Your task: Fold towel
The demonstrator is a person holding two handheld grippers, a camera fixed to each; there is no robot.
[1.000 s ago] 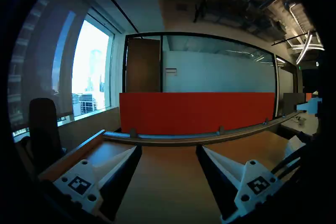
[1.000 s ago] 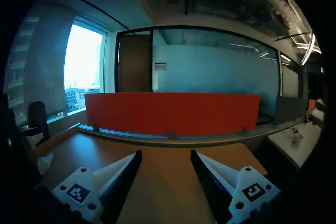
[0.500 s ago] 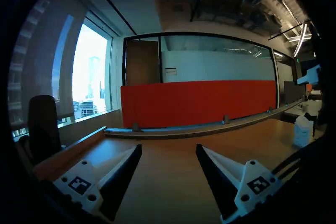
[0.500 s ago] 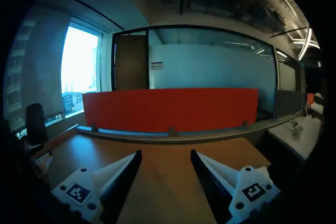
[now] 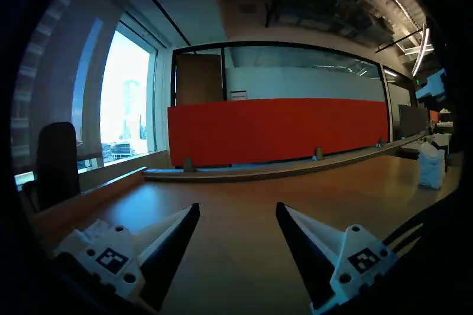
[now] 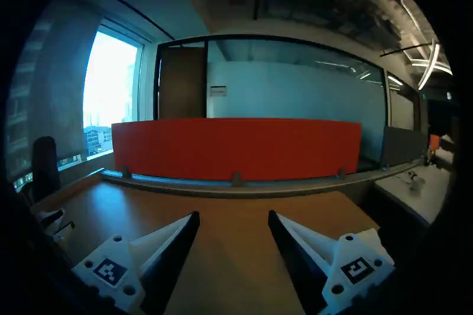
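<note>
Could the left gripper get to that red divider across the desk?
Probably, with a push forward: only bare desk lies between the open left gripper and the red divider.

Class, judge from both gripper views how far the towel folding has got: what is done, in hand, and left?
Done: nothing by these views. In hand: nothing; the left gripper and the right gripper are both open, fingers apart over the wooden desk, facing the red divider. Left: the whole job, from gripping the towel to every fold.
</note>
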